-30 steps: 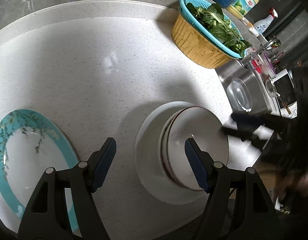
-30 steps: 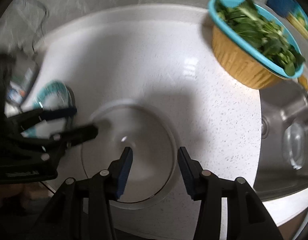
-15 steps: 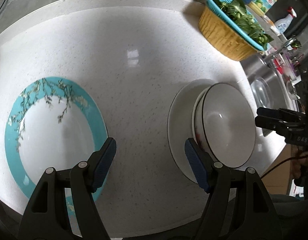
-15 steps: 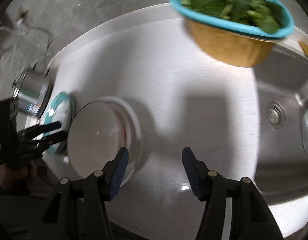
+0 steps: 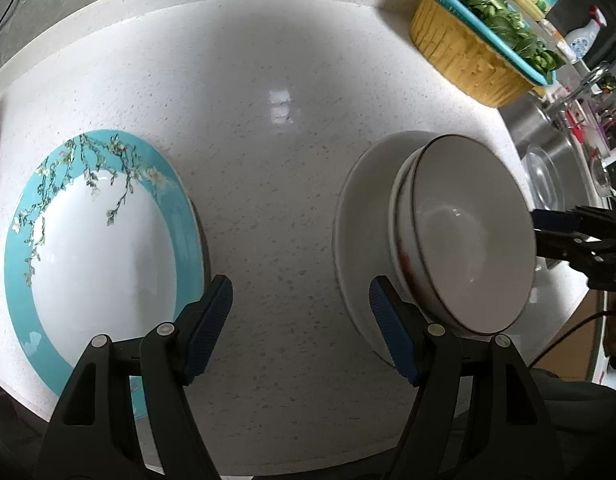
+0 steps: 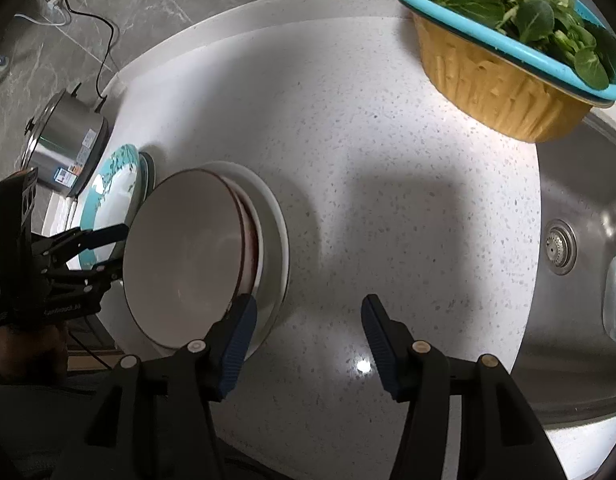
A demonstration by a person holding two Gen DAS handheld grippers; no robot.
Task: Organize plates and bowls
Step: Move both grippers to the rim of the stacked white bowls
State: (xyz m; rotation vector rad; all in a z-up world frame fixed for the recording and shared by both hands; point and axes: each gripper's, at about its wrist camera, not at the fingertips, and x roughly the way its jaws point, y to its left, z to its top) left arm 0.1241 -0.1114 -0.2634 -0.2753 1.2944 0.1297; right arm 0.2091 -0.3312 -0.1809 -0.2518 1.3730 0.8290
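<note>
Stacked bowls [image 5: 468,236]: two nested white bowls rest on a white plate [image 5: 360,232] at 3 o'clock in the left wrist view.
Teal-rimmed plate [image 5: 95,248]: lies flat at 9 o'clock, well apart from the stack, on the speckled counter [image 5: 275,160].
Step technique: likely a grasp on one plate rim; straddle the rim squarely and lift level.
Left gripper [image 5: 299,320]: jaws released, nothing between them, pointing steeply down over bare counter.
Right gripper [image 6: 308,336]: jaws have just been opening, empty; left finger just beside the stack.
</note>
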